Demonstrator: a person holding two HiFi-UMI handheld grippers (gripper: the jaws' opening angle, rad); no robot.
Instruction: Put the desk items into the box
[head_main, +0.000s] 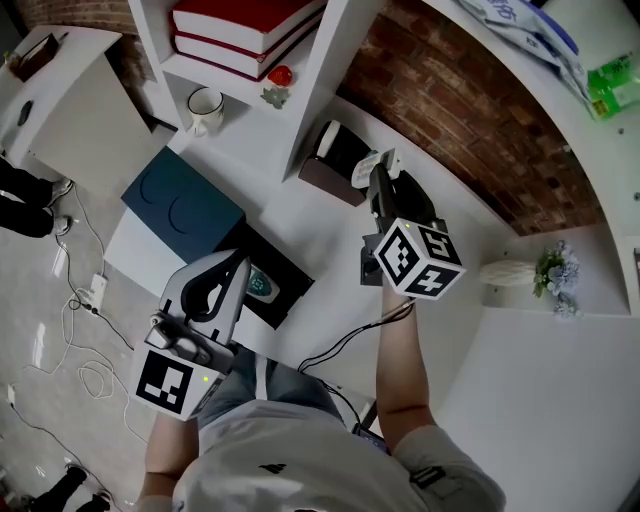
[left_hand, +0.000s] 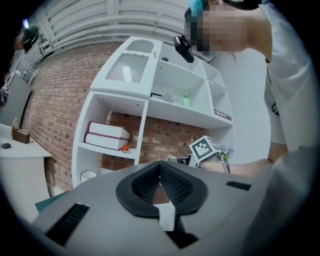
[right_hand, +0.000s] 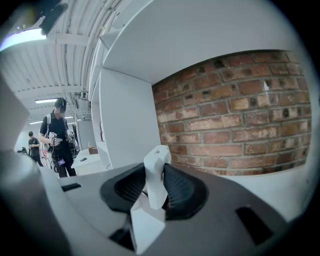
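Observation:
My right gripper (head_main: 383, 170) is held up over the white desk (head_main: 440, 225), close to the brick wall, and is shut on a small white plastic item (head_main: 386, 158). In the right gripper view the white item (right_hand: 156, 182) stands upright, pinched between the black pads (right_hand: 176, 186). My left gripper (head_main: 232, 268) hangs lower at the left, above a black open box (head_main: 285, 272) that has a teal thing (head_main: 260, 284) inside. In the left gripper view its jaws (left_hand: 160, 167) are shut, tips together, nothing between them. A brown holder (head_main: 335, 160) stands on the desk just left of the right gripper.
A dark blue box (head_main: 183, 205) lies left of the black one. On the shelf unit are a white mug (head_main: 205, 108), red books (head_main: 245, 25) and a small red figure (head_main: 280, 76). A white vase with flowers (head_main: 525, 272) stands at the right. Cables trail over the floor (head_main: 70, 330).

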